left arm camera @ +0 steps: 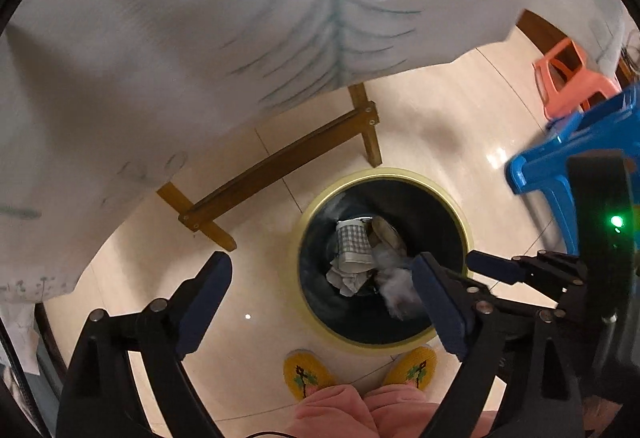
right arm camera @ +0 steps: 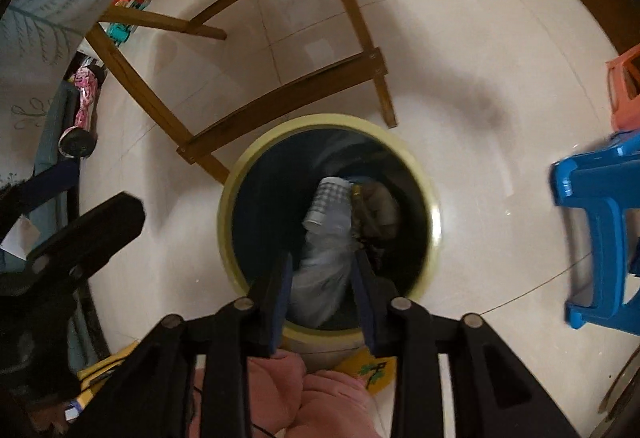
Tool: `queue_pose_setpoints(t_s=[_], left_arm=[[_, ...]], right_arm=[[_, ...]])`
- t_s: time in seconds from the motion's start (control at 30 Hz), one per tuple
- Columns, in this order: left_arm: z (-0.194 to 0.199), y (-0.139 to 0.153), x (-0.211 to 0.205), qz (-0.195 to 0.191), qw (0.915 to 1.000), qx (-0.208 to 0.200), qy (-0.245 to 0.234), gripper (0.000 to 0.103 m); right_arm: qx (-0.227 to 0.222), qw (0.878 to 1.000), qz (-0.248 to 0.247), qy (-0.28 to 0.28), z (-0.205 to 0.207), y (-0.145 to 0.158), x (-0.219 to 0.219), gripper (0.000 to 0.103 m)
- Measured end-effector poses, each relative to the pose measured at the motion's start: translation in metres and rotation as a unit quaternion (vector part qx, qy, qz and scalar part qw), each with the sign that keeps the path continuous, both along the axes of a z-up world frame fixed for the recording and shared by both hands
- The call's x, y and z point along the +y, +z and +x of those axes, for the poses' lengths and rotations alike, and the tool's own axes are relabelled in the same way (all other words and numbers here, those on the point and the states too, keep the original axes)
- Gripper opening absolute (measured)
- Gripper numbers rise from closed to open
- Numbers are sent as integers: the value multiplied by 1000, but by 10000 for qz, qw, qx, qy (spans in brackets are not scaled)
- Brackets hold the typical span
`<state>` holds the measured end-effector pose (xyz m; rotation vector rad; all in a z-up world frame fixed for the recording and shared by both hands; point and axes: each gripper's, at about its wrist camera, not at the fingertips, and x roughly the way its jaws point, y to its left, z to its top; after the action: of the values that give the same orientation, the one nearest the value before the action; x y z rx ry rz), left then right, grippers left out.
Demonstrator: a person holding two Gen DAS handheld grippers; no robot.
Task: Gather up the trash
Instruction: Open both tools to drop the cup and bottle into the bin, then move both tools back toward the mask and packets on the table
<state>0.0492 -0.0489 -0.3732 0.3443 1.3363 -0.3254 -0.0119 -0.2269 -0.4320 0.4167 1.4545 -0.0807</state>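
Observation:
A round bin with a yellow rim (left arm camera: 384, 172) (right arm camera: 320, 120) stands on the tiled floor right below both grippers. In it lie a checked paper cup (left arm camera: 354, 242) (right arm camera: 330, 198), crumpled paper (left arm camera: 348, 278) and a brownish scrap (right arm camera: 380, 206). My left gripper (left arm camera: 324, 298) is wide open and holds nothing, over the bin's left rim. My right gripper (right arm camera: 322, 294) hangs over the bin mouth, jaws apart. A blurred white wad (right arm camera: 320, 278) (left arm camera: 394, 290) shows between and below its fingers, loose from the pads. One right finger (left arm camera: 492, 266) reaches in from the right.
Wooden table legs and a crossbar (left arm camera: 280, 158) (right arm camera: 280, 94) stand just behind the bin, under a white leaf-print tablecloth (left arm camera: 240, 18). A blue stool (left arm camera: 580, 142) (right arm camera: 600, 218) and an orange stool (left arm camera: 568, 78) are at the right. A person's yellow slippers (left arm camera: 304, 374) stand at the bin's near side.

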Motion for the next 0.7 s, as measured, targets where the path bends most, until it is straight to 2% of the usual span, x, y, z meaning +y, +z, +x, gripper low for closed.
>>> queue_pose_setpoints(t_s=[0.1,0.27,0.43,0.53,0.7], left_arm=[[1,2,8,-49,9999,-3,129,90],[-1,17,21,-128,9994,16,331,90],[-10,50,25,-248,9985,28,489,90],[-16,75,27,-301,9980,57,551,90],[-24,129,33,-377,9976,28,581,90]], right_arm=[[-41,10000,-41,74,5,2,5,61],[-147,9997,-103,160,9,15,12,61],[-201,9996,-170,109,4,41,15,61],[-213,9996,-158,27,-3,64,14,61],[-314,9994,-107,-125,-13,121,14,61]])
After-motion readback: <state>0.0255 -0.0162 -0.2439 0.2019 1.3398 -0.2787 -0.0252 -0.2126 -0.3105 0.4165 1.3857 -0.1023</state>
